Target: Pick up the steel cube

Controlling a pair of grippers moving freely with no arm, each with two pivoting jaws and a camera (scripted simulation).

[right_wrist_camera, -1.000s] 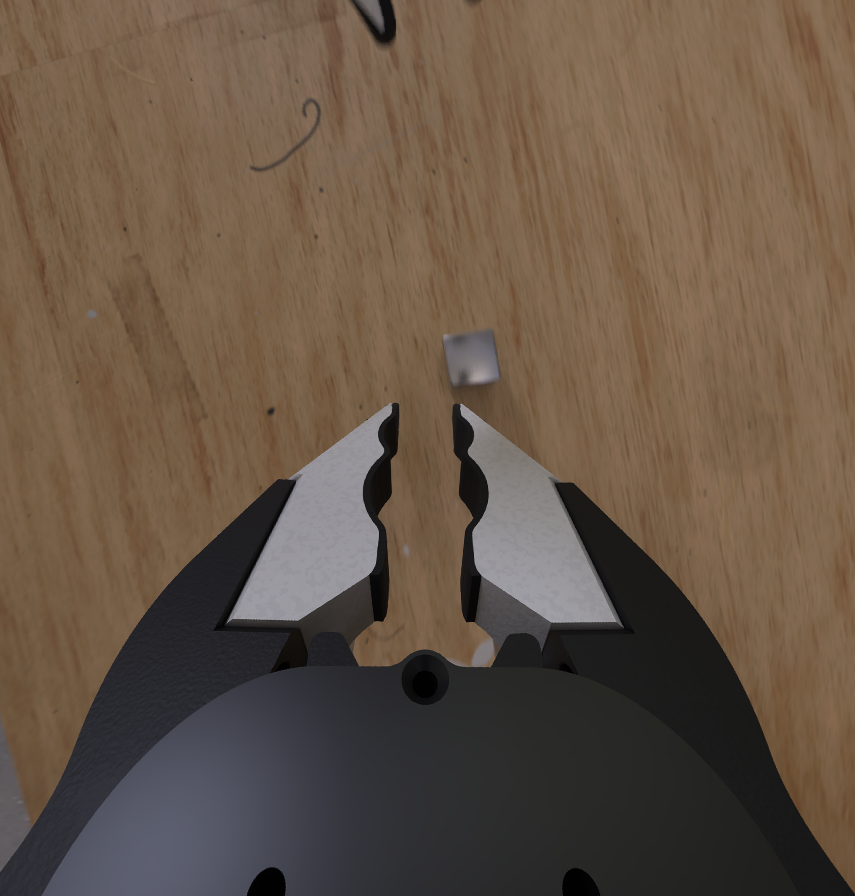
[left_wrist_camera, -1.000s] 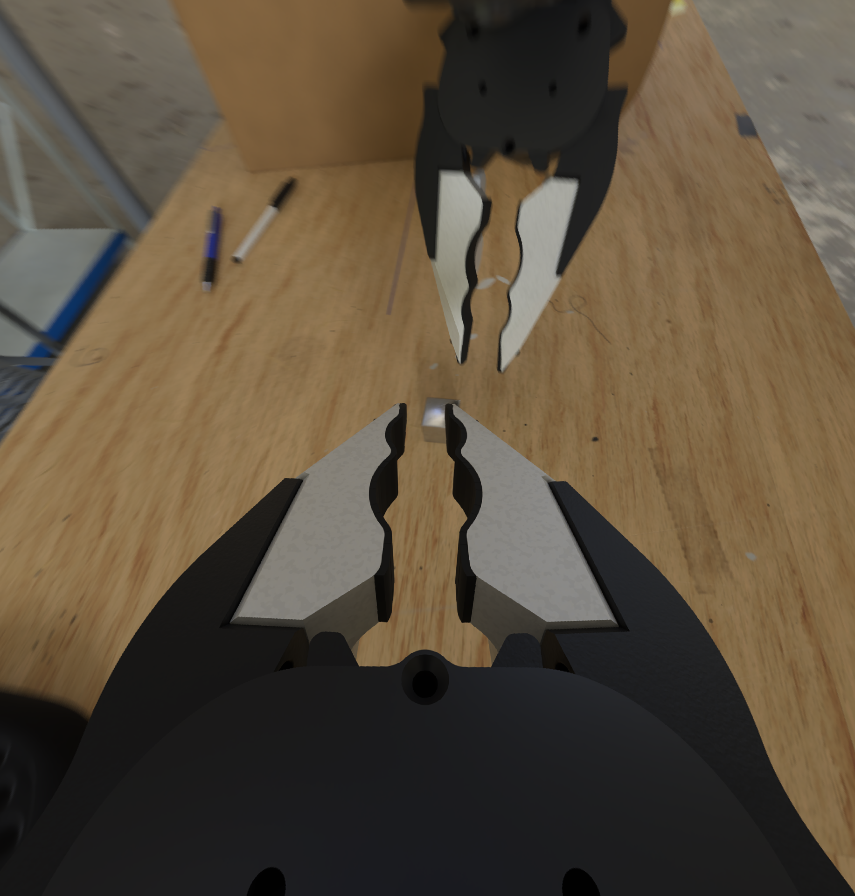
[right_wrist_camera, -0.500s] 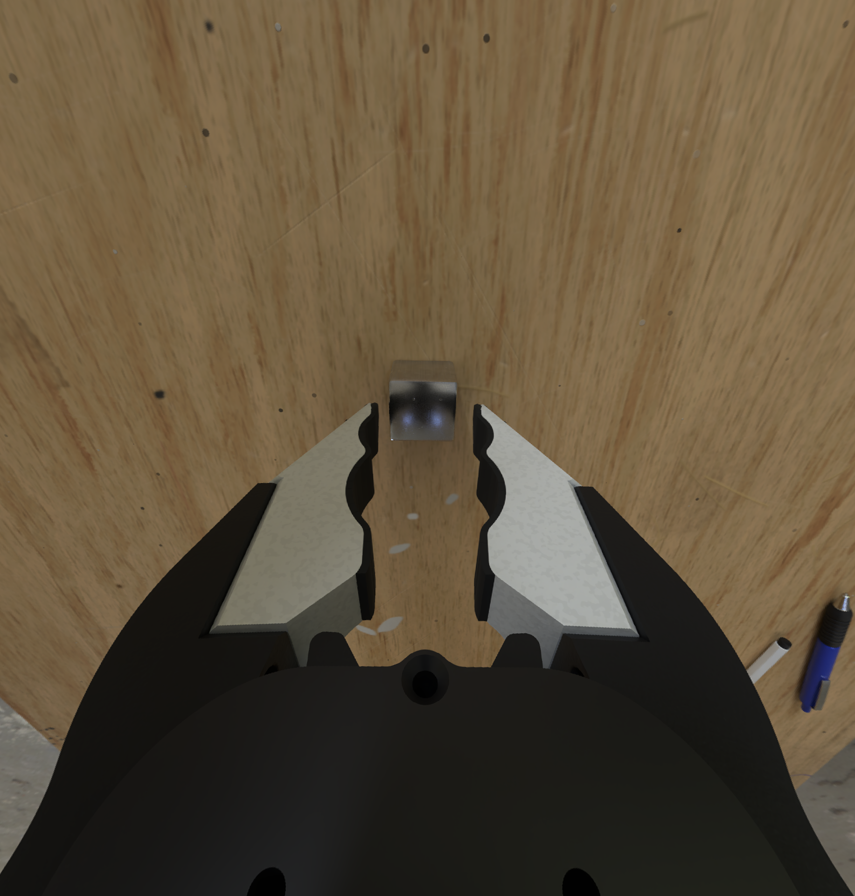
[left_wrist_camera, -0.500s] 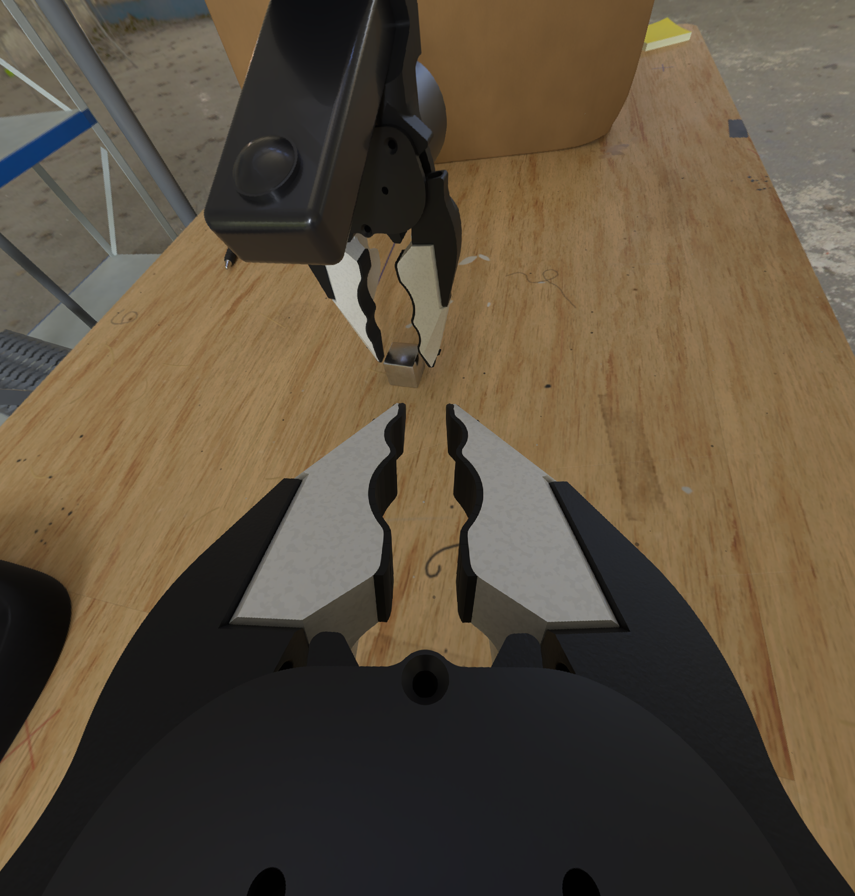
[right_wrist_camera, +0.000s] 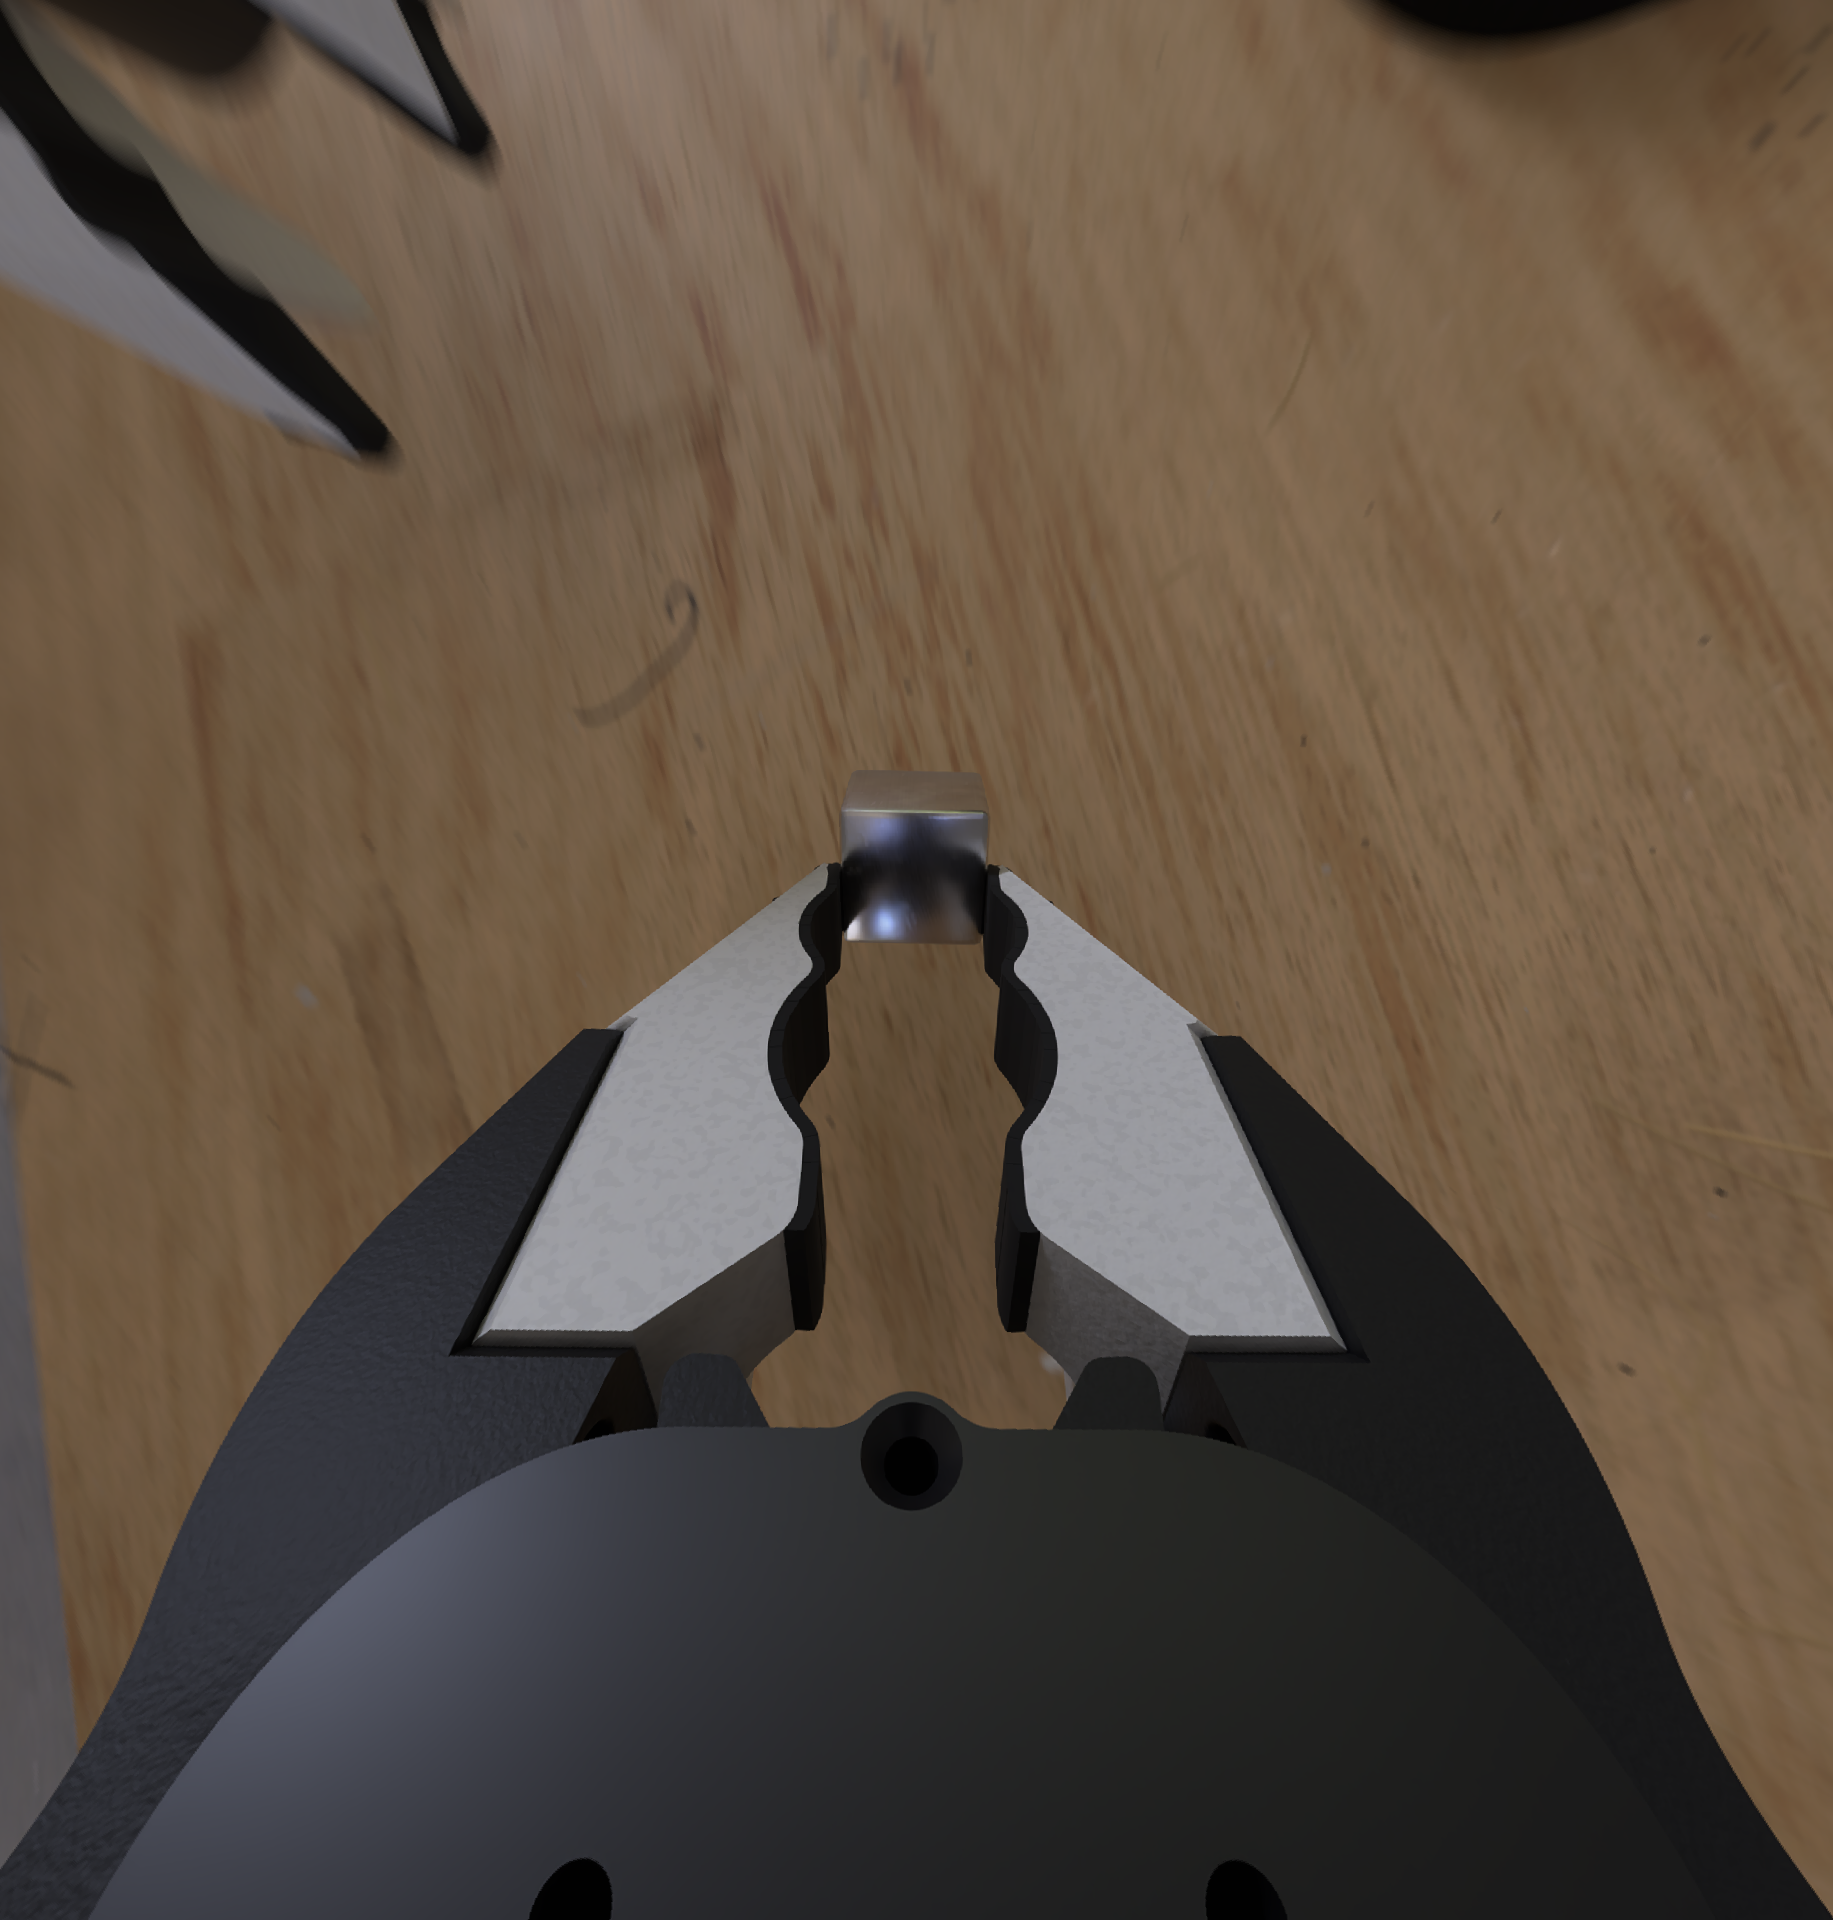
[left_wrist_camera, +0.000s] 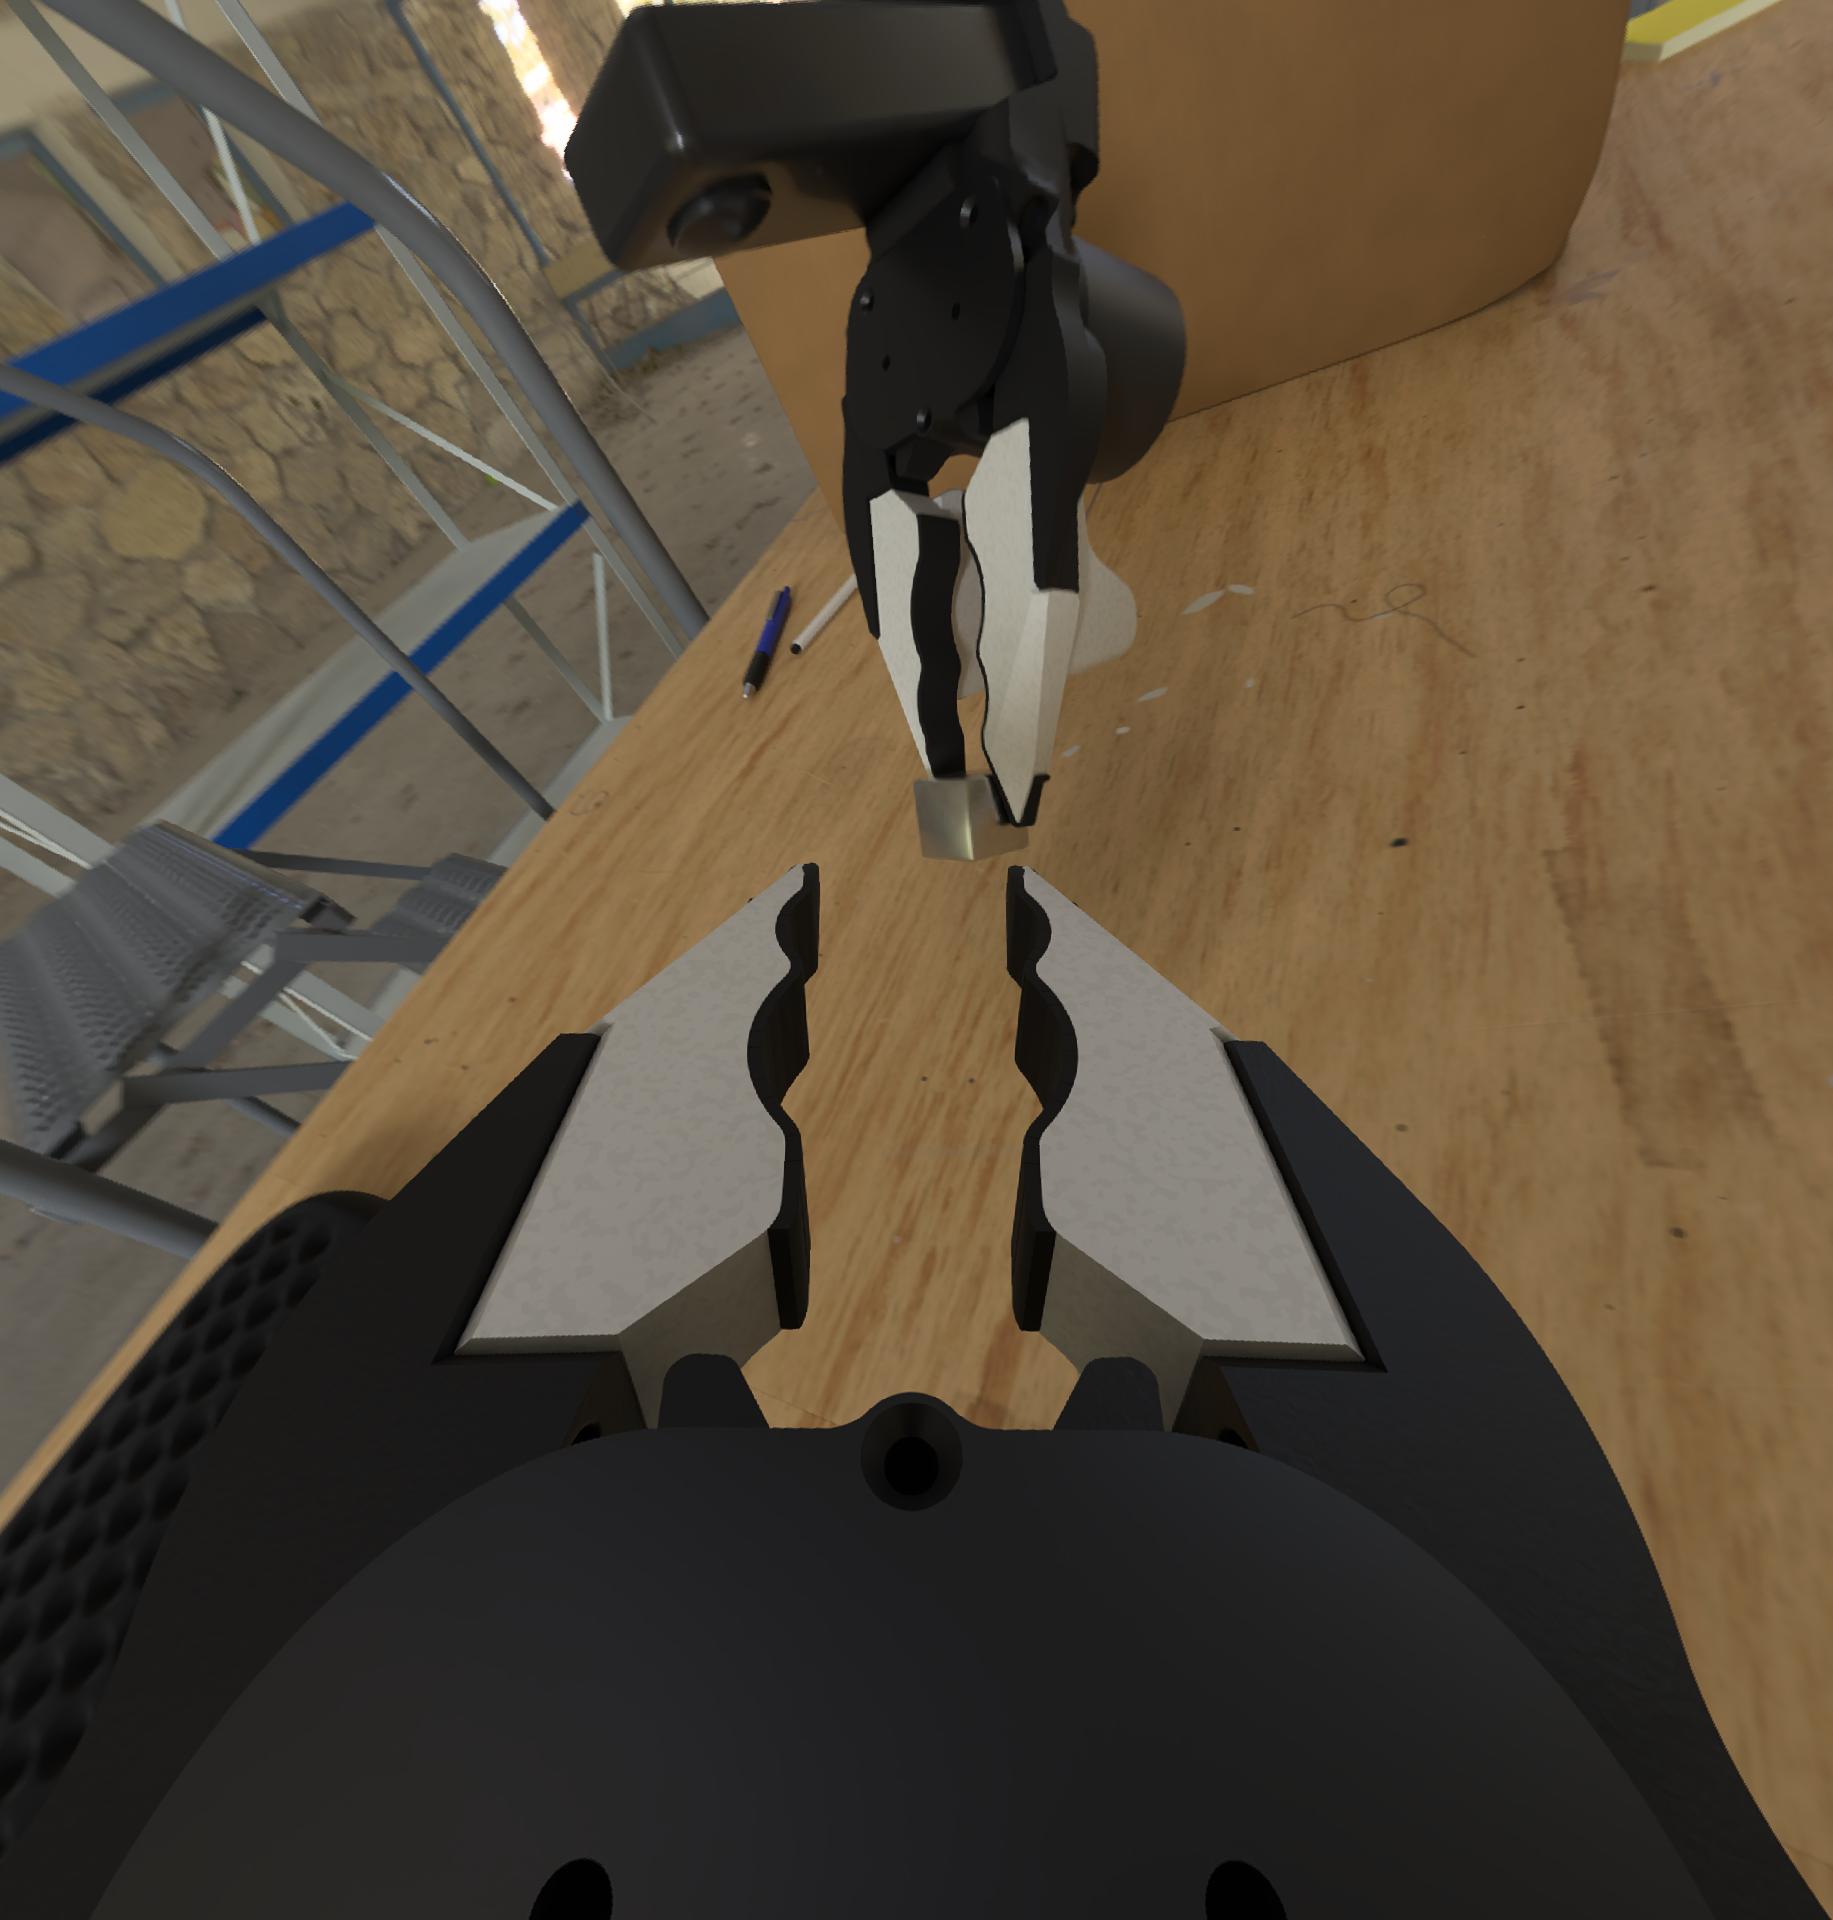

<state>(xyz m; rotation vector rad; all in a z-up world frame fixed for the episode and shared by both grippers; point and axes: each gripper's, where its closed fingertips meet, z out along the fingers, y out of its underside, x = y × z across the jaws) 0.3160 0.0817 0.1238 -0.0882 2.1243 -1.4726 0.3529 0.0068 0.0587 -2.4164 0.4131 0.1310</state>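
Observation:
The steel cube [right_wrist_camera: 914, 871] is small and shiny, pinched between the fingertips of my right gripper [right_wrist_camera: 914, 883], which is shut on it above the wooden table [right_wrist_camera: 1307, 520]. In the left wrist view the right gripper [left_wrist_camera: 979, 790] points down with the cube [left_wrist_camera: 953, 823] at its tips, lifted off the table [left_wrist_camera: 1463, 831]. My left gripper [left_wrist_camera: 912, 883] is open and empty, just below and in front of the cube. Its fingers [right_wrist_camera: 164, 270] show blurred at the top left of the right wrist view.
A cardboard box [left_wrist_camera: 1307, 187] stands at the back of the table. A blue pen [left_wrist_camera: 766, 642] and a white pen [left_wrist_camera: 824, 629] lie near the table's left edge. Metal steps [left_wrist_camera: 133, 956] and blue-and-grey railings [left_wrist_camera: 268, 270] stand beyond that edge.
My right gripper has closed on the cube and raised it off the table. My left gripper's jaws have opened wider, and its view has swung left towards the steps.

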